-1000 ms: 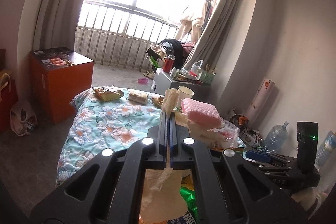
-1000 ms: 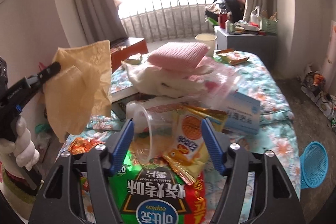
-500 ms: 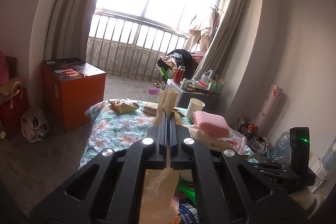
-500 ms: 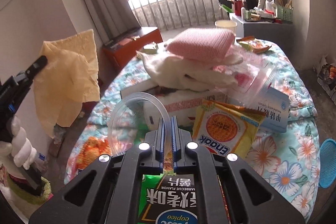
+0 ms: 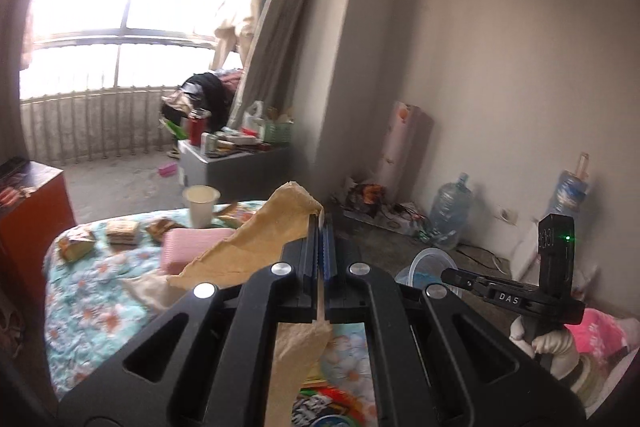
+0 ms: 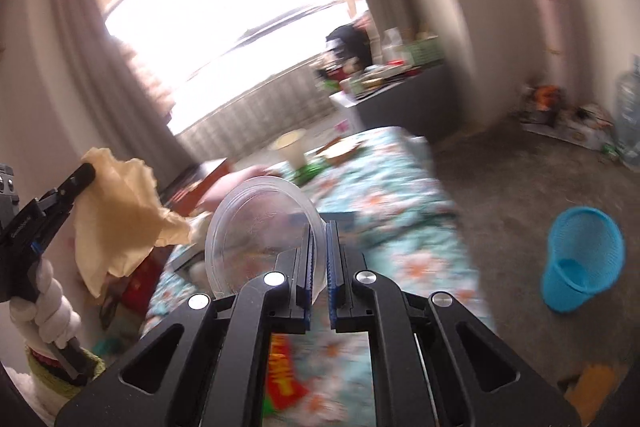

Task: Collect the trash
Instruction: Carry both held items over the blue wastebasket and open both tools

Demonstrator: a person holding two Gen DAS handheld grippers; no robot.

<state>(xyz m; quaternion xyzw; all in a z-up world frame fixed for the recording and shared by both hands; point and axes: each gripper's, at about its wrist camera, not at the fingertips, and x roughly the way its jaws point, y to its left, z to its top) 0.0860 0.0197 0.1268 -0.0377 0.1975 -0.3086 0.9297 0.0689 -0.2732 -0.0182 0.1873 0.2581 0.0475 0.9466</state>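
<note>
Both claws loaded, carrying trash off the table toward the bin

Your left gripper is clamped on the tan paper wrapper, which hangs free above the near edge of the floral-cloth table; your right gripper is pinched on the rim of the clear plastic cup, its mouth tilted toward you, above the table's near right corner. I judge you are in the carry step, with both pieces lifted clear. The blue mesh bin stands on the floor well right of the table's right edge, so next you need to swing both loads over its mouth before parting the jaws; the cup's thin rim may slip, and snack packets at the far edge remain to collect
</note>
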